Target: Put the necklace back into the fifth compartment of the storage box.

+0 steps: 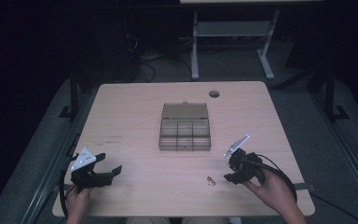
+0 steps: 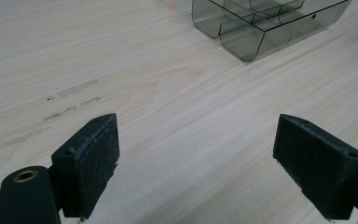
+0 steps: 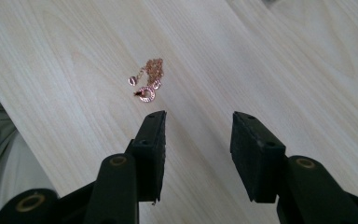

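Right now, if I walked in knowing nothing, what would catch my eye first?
Probably the smoky clear box standing open in the middle of the table, its small compartments empty as far as one can see. Then the tiny rose-gold chain lying near the front edge, just ahead of the right gripper, whose jaws stand apart with nothing between them. The left gripper rests open at the other side.

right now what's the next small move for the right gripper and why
Probably ease the right gripper forward and down over the rose-gold chain. The chain lies loose on the table, just ahead of the jaws and toward the left one; the jaws stand partly open with nothing between them.
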`<state>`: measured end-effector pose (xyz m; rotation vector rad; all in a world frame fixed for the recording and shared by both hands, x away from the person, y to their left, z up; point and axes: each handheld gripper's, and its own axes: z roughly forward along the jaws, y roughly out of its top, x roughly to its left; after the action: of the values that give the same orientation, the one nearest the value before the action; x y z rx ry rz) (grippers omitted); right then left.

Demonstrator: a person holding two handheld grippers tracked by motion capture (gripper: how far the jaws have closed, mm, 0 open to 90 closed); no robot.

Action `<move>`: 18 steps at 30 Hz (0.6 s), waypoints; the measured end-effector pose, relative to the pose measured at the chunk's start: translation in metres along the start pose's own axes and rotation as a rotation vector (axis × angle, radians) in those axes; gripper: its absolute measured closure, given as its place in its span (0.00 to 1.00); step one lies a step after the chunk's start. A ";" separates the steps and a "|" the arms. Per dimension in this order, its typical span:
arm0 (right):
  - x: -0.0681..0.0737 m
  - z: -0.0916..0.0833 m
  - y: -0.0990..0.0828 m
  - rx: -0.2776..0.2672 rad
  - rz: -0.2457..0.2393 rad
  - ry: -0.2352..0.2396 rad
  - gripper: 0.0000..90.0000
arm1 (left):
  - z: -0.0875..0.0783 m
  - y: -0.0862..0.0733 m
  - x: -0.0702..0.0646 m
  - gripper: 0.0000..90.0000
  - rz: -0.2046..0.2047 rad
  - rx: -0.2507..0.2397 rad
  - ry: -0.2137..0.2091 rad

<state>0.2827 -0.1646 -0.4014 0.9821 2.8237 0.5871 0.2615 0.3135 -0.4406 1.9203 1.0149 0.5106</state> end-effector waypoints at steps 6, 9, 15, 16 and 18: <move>0.003 0.002 0.009 0.013 -0.018 0.001 0.65 | -0.001 0.000 0.000 0.16 0.004 0.003 0.000; 0.003 0.003 0.012 0.011 -0.023 0.003 0.65 | -0.001 0.000 0.000 0.16 0.001 0.001 0.001; 0.003 0.006 0.019 0.014 -0.028 0.009 0.65 | -0.001 0.000 0.000 0.16 -0.003 -0.001 -0.001; 0.004 0.007 0.020 0.018 -0.022 0.017 0.65 | -0.001 0.000 0.001 0.16 -0.002 0.000 0.000; 0.005 0.010 0.023 0.020 -0.030 0.018 0.65 | -0.001 0.000 0.000 0.16 -0.001 0.001 0.000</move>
<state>0.2940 -0.1423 -0.4015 0.9408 2.8602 0.5686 0.2612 0.3141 -0.4400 1.9203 1.0168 0.5099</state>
